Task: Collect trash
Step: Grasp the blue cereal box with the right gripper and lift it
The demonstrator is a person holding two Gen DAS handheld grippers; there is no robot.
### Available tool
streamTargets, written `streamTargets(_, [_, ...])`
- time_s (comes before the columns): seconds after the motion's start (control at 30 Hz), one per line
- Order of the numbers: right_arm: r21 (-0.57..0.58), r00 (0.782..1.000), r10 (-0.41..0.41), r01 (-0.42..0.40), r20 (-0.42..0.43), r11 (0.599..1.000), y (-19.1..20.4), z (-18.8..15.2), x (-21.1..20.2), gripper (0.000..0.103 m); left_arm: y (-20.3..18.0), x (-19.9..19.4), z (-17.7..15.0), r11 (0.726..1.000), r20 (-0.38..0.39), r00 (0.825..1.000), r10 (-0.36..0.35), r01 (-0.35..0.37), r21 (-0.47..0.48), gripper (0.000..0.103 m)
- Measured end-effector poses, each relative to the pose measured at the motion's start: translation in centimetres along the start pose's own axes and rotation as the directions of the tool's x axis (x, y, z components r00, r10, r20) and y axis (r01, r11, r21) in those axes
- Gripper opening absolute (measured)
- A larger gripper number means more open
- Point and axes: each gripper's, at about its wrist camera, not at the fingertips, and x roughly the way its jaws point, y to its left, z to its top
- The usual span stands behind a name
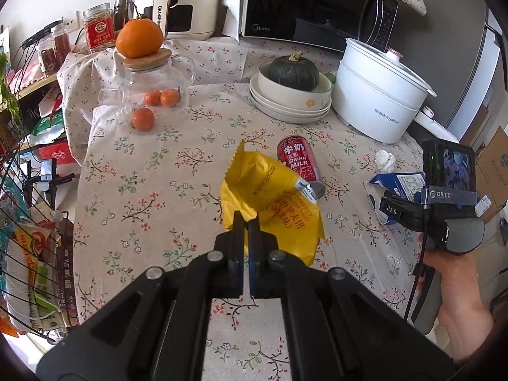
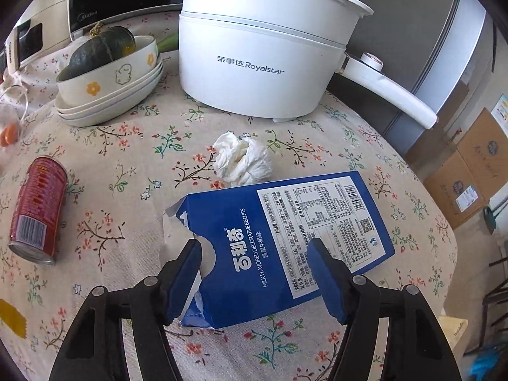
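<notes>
Floral tablecloth point(image 2: 133, 165): left gripper point(image 1: 247, 222) pinches yellow wrapper point(image 1: 273, 209); right gripper point(image 2: 254, 254), parted, straddles blue biscuit box point(image 2: 285, 222), which may crush or slip.

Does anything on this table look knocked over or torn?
Yes. The red milk can lies on its side on the tablecloth. The blue biscuit box lies flat with one end ripped open and ragged, and a crumpled white tissue sits just beyond it. An orange is balanced atop a glass jar's lid.

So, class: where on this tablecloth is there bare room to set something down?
Bare cloth lies between the glass jar and yellow wrapper, and left of the red can. It is crowded around the biscuit box, crumpled tissue and white pot.
</notes>
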Motion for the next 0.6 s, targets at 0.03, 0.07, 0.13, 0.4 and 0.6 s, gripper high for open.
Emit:
streamTargets(0.03, [0.005, 1.000, -0.010, 0.010, 0.007, 1.000, -0.1, -0.2, 0.0, 0.059, 0.3, -0.1, 0.1, 1.000, 0.001, 1.000, -0.001, 0.001, -0.007, 0.002])
streamTargets(0.07, [0.005, 1.000, -0.026, 0.026, 0.011, 1.000, -0.1, -0.3, 0.0, 0.056, 0.6, -0.2, 0.1, 1.000, 0.003, 1.000, -0.003, 0.003, -0.013, 0.002])
streamTargets(0.13, [-0.015, 0.998, -0.065, 0.065, 0.026, 0.998, -0.1, -0.9, -0.3, 0.041, 1.2, -0.4, 0.2, 1.000, 0.009, 1.000, -0.002, 0.002, -0.024, 0.002])
streamTargets(0.4, [-0.084, 0.983, -0.150, 0.159, 0.109, 0.984, -1.6, -3.1, -2.6, 0.011, 1.3, -1.5, -0.2, 0.998, 0.011, 0.999, -0.044, 0.045, -0.047, 0.002])
streamTargets(0.6, [-0.053, 0.980, -0.118, 0.129, 0.162, 0.990, -5.4, -3.8, -6.1, 0.006, 0.4, -2.5, -0.6, 0.999, 0.025, 0.998, -0.050, 0.050, -0.004, 0.002])
